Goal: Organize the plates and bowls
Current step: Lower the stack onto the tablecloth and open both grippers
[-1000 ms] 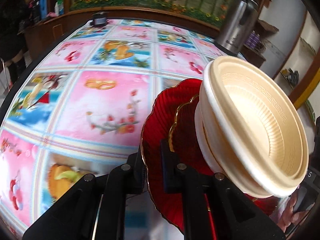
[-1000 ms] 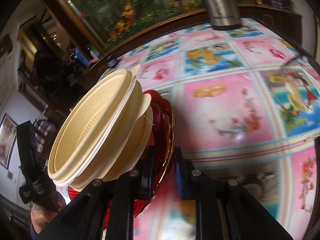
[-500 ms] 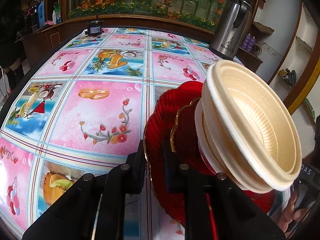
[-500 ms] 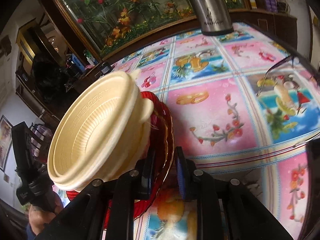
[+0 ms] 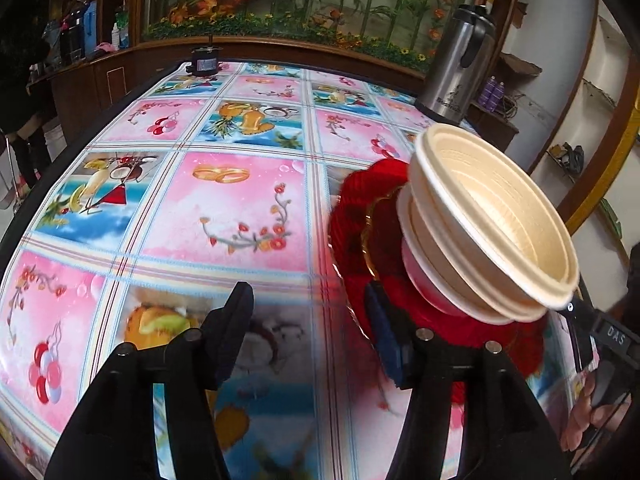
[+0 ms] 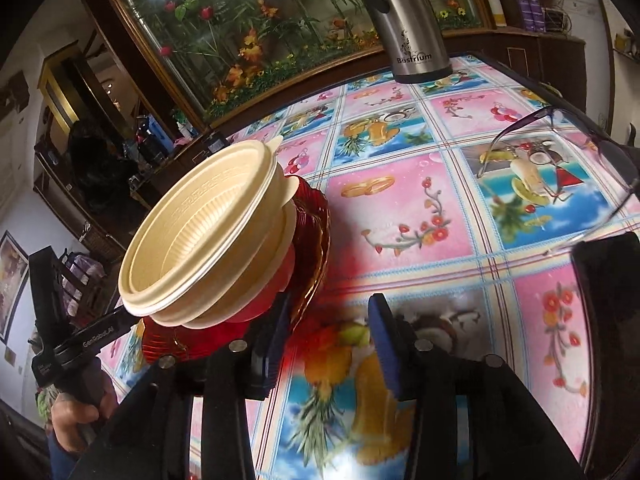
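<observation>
Cream bowls (image 5: 492, 220), nested, sit on stacked red plates (image 5: 356, 216) with gilt scalloped rims, on the patterned tablecloth (image 5: 224, 208) toward the table's near edge. Both my claws point steeply down at the stack from opposite sides. My left claw (image 5: 308, 320) and right claw (image 6: 328, 320) are opening, each holding nothing, plate rim just beside one pad.

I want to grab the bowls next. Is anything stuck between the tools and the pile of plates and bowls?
Nothing visible. Both tools are opening right beside the red plates, one each side, with only patterned tablecloth between their fingers. The cream bowls sit on the plates. The steel flask and glasses stand farther off.
</observation>
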